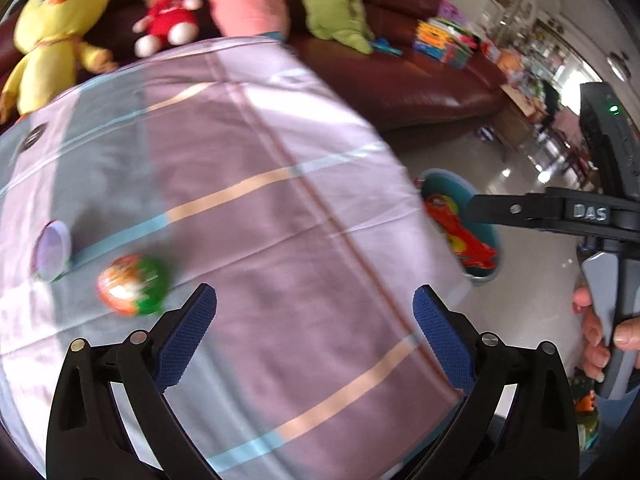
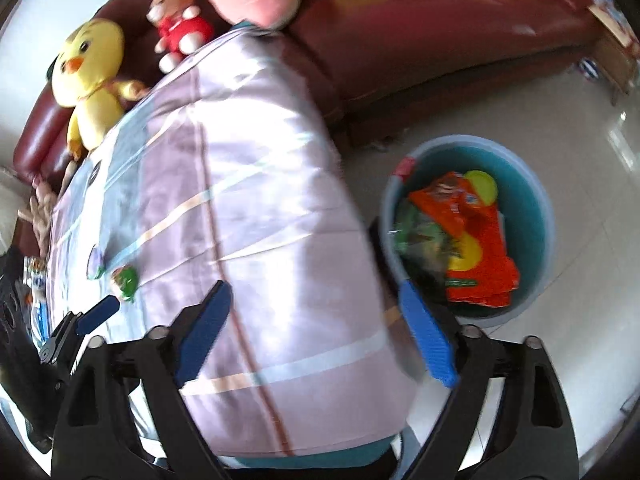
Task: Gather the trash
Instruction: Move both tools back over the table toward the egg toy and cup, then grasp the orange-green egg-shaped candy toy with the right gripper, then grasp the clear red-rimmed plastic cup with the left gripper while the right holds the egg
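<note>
Left gripper: jaws apart, empty, above the worktop.
Right gripper: jaws wide, empty.
Bucket: wrappers inside, on the floor.

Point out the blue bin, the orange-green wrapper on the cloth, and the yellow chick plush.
blue bin [image 2: 538, 208], right wrist view, inner wall
orange-green wrapper [image 1: 132, 290], left wrist view, its middle
yellow chick plush [image 1: 60, 20], left wrist view, its head

Open cloth-covered table, two small items at its left — bucket beside, floor clear.
</note>
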`<action>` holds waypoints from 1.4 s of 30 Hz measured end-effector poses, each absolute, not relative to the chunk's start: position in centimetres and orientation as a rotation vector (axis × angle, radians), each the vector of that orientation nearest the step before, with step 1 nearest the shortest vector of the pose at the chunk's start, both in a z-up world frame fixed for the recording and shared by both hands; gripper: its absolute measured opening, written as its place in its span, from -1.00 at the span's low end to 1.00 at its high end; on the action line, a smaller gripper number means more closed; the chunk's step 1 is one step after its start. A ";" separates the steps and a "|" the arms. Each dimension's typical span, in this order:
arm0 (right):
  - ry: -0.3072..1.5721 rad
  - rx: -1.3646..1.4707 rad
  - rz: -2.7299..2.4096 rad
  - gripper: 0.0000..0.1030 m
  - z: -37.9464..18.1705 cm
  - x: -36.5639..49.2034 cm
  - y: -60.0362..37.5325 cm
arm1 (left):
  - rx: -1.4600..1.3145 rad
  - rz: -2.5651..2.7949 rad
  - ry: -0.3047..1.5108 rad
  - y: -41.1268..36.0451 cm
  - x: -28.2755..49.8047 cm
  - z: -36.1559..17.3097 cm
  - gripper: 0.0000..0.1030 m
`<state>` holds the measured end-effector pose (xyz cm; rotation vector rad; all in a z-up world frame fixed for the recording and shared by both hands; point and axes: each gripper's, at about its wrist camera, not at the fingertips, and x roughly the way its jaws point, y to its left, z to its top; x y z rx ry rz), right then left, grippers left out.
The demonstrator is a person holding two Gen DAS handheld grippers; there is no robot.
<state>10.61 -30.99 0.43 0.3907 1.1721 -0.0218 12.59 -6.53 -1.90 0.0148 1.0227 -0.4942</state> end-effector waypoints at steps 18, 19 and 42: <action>1.303 0.158 0.282 0.65 -2.2 16.2 -10.3 | -0.073 -0.132 1.061 13.6 12.1 -5.8 0.92; 1.305 0.151 0.308 0.65 -2.4 16.6 -9.1 | -0.083 -0.118 1.065 14.5 12.2 -6.1 0.92; 1.232 -0.084 0.399 -0.03 -5.0 19.2 -1.9 | -0.120 -0.134 1.063 15.2 16.8 -7.3 0.92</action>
